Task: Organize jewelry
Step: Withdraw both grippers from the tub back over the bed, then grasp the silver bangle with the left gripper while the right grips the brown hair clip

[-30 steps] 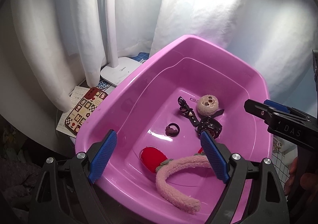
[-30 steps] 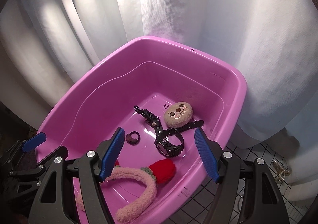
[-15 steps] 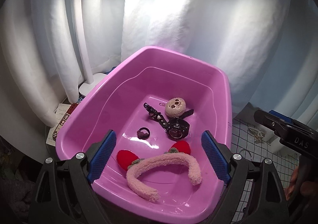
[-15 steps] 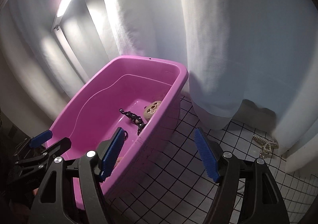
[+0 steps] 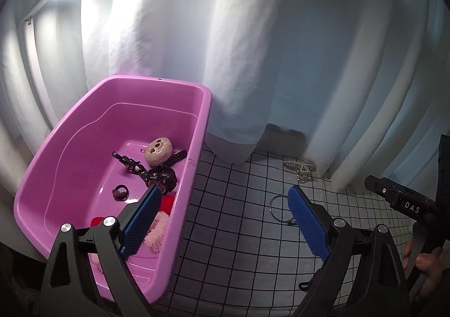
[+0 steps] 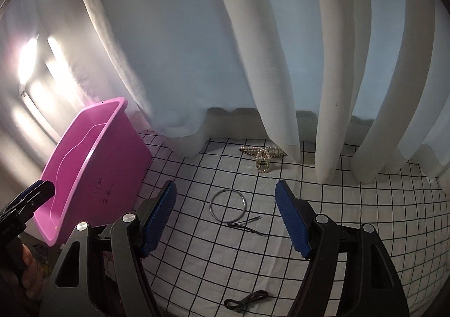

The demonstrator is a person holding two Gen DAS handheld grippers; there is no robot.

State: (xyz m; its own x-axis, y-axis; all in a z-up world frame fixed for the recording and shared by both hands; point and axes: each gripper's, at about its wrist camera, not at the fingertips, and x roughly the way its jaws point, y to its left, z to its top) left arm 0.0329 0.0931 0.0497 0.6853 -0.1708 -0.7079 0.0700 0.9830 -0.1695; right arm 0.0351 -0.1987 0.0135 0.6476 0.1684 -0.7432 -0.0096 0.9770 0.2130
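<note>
Jewelry is split between two places, and we take the pink tub (image 5: 197,131) as our landmark. Inside the tub we find a black watch (image 5: 161,176), a black studded strap (image 5: 128,162), a round plush face (image 5: 159,150), a small dark ring-shaped piece (image 5: 120,192), red plush parts (image 5: 167,201) and a pink fuzzy headband (image 5: 157,228). The tub stands at the left end of a bench covered by a white cloth with a black grid (image 6: 365,218).

Outside the tub, to its right on the cloth, we note a thin metal bangle (image 6: 228,205) lying flat. A black hairpin (image 6: 244,224) lies just beside the bangle on its near side. Farther from the tub, close to the hem of the white curtain (image 6: 267,63), lies a pearl hair claw (image 6: 263,156). A black knotted cord (image 6: 247,298) lies at the near edge of the cloth.

We find the left gripper (image 5: 225,221) above the right wall of the tub, its blue fingers (image 5: 140,225) spread wide, with nothing between them. The right gripper (image 6: 226,222) hangs above the cloth with its fingers (image 6: 292,222) well apart; the bangle and hairpin appear in the gap below them, untouched. Neither gripper has hold of anything. Part of a hand (image 5: 427,263) shows at the right edge of the left wrist view.
</note>
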